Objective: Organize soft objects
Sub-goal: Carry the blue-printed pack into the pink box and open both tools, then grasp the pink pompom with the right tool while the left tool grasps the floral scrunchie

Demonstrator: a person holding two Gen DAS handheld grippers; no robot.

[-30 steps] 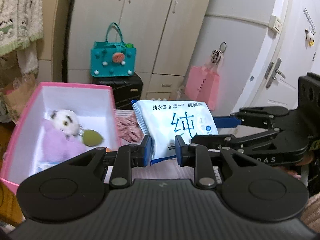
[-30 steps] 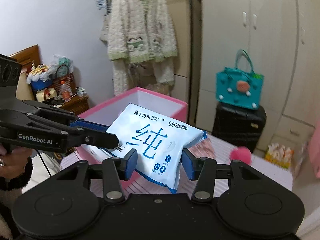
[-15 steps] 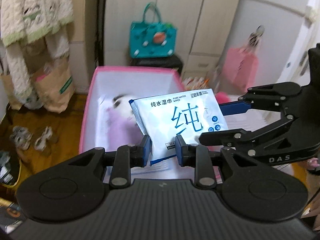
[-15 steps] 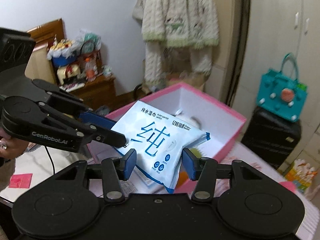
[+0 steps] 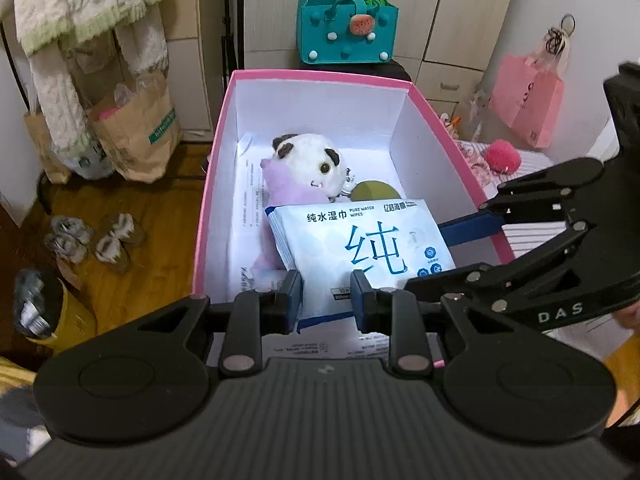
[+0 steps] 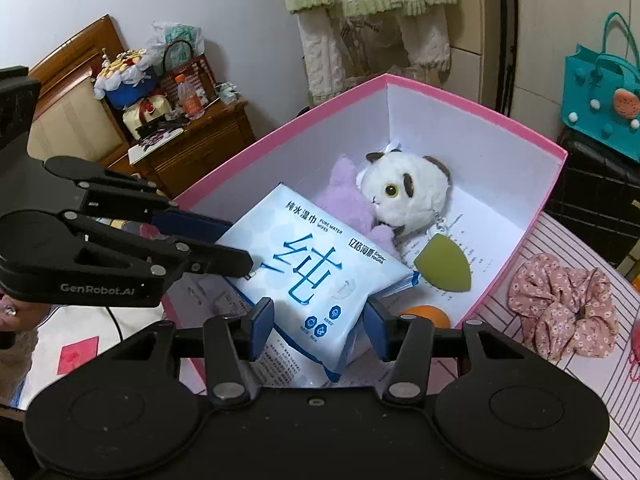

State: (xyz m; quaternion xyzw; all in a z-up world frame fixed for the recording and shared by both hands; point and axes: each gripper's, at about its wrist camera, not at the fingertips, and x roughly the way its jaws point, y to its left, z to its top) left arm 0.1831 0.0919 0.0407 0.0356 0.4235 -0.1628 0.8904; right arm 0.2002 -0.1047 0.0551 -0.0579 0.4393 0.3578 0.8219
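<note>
Overhead, both grippers' fingers clench the wipes pack (image 5: 360, 240), tilted, over the box (image 5: 320, 80).

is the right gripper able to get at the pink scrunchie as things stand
Probably not right away. The right gripper is shut on the wipes pack, held jointly with the left gripper over the pink box. The scrunchie lies uncovered outside the box, so once the pack is released the way looks free.

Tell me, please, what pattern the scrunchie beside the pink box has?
The scrunchie is pink with a small floral print, clearest in the right wrist view.
</note>
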